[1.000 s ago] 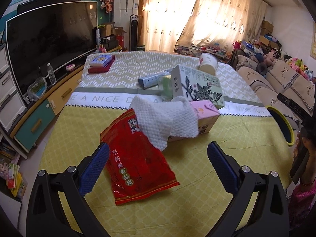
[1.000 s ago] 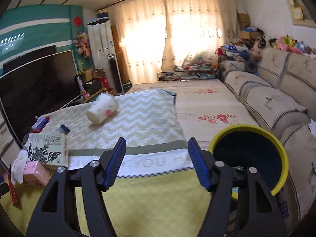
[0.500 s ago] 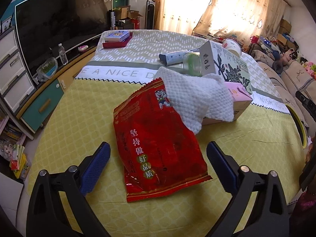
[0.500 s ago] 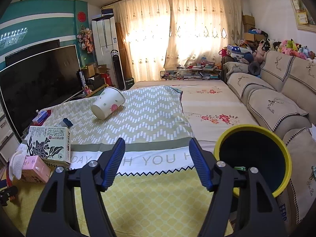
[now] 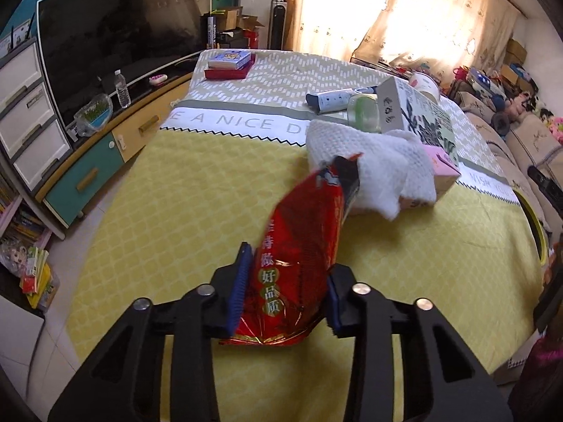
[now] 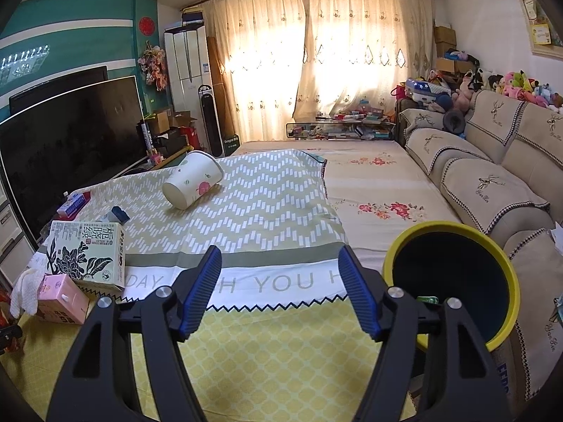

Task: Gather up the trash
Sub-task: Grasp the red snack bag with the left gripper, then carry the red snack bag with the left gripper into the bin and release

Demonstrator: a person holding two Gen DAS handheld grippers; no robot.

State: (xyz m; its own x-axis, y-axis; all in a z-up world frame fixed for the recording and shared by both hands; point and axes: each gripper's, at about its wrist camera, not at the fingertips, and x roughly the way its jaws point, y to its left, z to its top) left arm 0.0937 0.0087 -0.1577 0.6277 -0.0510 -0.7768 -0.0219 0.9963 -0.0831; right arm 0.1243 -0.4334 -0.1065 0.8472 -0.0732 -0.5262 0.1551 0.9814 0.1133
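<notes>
Yellow-clothed tabletop (image 5: 197, 211) under the left tongs (image 5: 286, 292). Just beyond them: white cloth (image 5: 373, 165), pink carton (image 5: 441, 167), floral box (image 5: 418, 116). Farther back, books (image 5: 228, 63) and a tipped cup (image 6: 193, 184).

Left tongs (image 5: 286, 290) closing on wrapper (image 5: 299, 246); right tongs (image 6: 279, 290) apart, empty.

One red snack bag (image 5: 299, 256), one white cloth (image 5: 369, 165), two cartons, one paper cup (image 6: 191, 184), one yellow-rimmed bin (image 6: 454, 281), one tube (image 5: 329, 100)
</notes>
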